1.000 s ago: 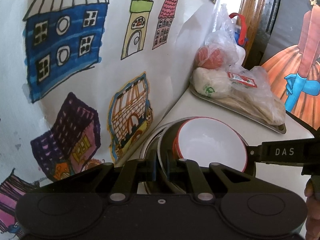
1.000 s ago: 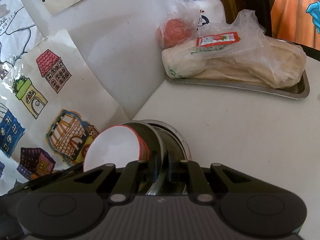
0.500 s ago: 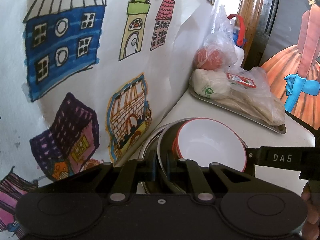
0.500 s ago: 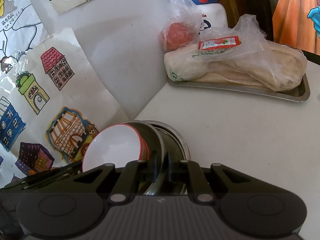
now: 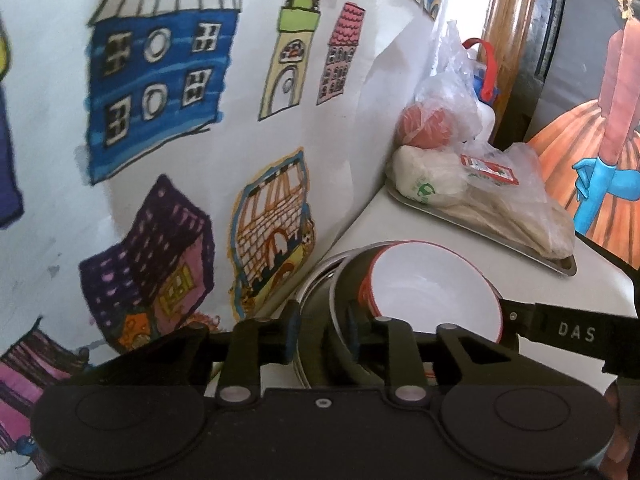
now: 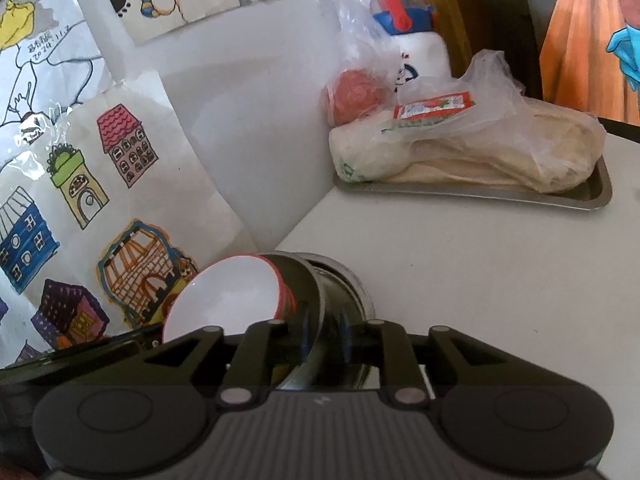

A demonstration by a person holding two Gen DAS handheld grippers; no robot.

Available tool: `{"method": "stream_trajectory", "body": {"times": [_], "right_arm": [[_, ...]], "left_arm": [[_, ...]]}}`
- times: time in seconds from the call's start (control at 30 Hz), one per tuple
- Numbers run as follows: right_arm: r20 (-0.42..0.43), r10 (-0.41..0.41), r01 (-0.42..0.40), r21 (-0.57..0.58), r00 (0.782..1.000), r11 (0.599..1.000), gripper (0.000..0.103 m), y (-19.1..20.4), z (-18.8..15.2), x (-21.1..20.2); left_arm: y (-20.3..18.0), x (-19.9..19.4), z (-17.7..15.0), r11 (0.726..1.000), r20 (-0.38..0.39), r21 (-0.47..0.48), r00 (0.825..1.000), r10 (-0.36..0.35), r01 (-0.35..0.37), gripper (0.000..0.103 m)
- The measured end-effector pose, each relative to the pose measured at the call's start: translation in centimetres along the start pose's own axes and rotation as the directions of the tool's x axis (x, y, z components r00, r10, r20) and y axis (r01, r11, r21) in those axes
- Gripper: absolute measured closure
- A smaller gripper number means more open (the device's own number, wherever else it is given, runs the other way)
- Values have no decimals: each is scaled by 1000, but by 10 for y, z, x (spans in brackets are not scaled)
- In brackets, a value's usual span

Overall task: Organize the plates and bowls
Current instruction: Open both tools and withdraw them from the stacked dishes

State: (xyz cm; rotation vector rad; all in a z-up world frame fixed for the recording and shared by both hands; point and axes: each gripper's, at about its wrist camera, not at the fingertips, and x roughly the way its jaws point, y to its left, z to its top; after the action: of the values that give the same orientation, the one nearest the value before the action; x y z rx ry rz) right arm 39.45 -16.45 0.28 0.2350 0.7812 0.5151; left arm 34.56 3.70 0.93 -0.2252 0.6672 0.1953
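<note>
bagged flatbread (image 6: 500, 160) on tray (image 6: 600, 196) (steel), drawings (image 5: 160, 80)

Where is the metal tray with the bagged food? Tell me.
The metal tray sits at the far end of the white counter, upper right in both wrist views, beyond the stacked bowls, beside the white bottle.

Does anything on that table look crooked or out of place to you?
Yes. The white bowl with a red rim sits tipped on its side inside the metal bowls instead of nesting flat. Both grippers, left and right, straddle the rims, jaws opening. Nothing looks spilled or broken.
</note>
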Motion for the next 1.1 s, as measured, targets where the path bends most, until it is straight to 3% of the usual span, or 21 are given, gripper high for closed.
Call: {"method": "stream_trajectory", "body": {"times": [0.13,0.33,0.6,0.77,1.1], "right_arm": [[30,12,-13,22,999,1000,75,-7,-4,-6],[100,4,-8,36,995,999,58,-15,-17,-21],[163,-26,28,-8,986,1000,44,-11,-33,-39],[208,-39,47,-30,977,998,27,-6,-41,-53],[249,-76,86,-30,966,996,13,-2,-49,-70]], "left_arm": [[1,-2,-3,1000,14,-6,1000,12,-12,65],[2,-6,-8,999,33,-26,999,20,-19,58],[6,-11,-14,998,45,-59,998,37,-34,47],[7,-17,-20,997,53,-70,998,37,-34,40],[11,-26,-28,996,84,-83,995,47,-40,31]]}}
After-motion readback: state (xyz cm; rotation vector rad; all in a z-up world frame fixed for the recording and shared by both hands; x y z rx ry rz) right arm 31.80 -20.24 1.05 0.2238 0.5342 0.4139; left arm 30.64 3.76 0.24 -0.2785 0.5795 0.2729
